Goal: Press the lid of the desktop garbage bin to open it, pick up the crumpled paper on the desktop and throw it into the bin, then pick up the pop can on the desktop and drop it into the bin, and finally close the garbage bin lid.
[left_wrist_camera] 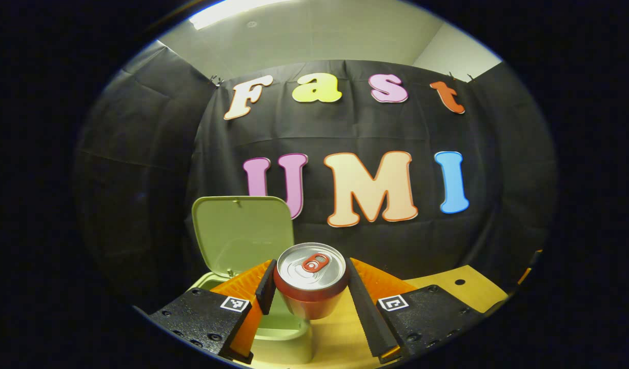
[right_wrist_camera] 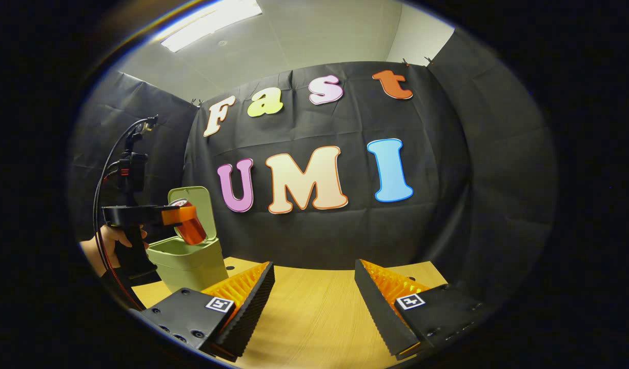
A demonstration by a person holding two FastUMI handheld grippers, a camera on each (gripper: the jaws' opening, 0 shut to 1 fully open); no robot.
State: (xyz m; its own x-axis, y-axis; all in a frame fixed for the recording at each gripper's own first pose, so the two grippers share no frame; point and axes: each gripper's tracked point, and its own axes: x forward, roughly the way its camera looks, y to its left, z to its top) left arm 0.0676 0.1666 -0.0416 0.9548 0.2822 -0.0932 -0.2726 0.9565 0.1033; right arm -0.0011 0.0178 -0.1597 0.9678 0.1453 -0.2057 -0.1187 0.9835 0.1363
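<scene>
Clamped between both fingers of the left gripper (left_wrist_camera: 310, 292) is the pop can (left_wrist_camera: 310, 279), upright in the left gripper view with its silver top and red pull tab facing up and its red body pinched on either side. Just beyond and below it, on the left, stands the pale green garbage bin (left_wrist_camera: 281, 333) with its lid (left_wrist_camera: 242, 233) swung up and back, standing nearly vertical against the black cloth wall. From the right gripper view, the same left gripper (right_wrist_camera: 183, 218) shows far off on the left, held by a hand (right_wrist_camera: 112, 241), with the can (right_wrist_camera: 191, 225) tilted and hanging over the bin's open mouth (right_wrist_camera: 188, 256), in front of the raised lid (right_wrist_camera: 201, 205). A cable loops up from that gripper's handle. Nearer, the right gripper (right_wrist_camera: 314, 297) has its fingers spread wide with nothing between them, over the bare wooden desktop (right_wrist_camera: 314, 312), well to the right of the bin.
</scene>
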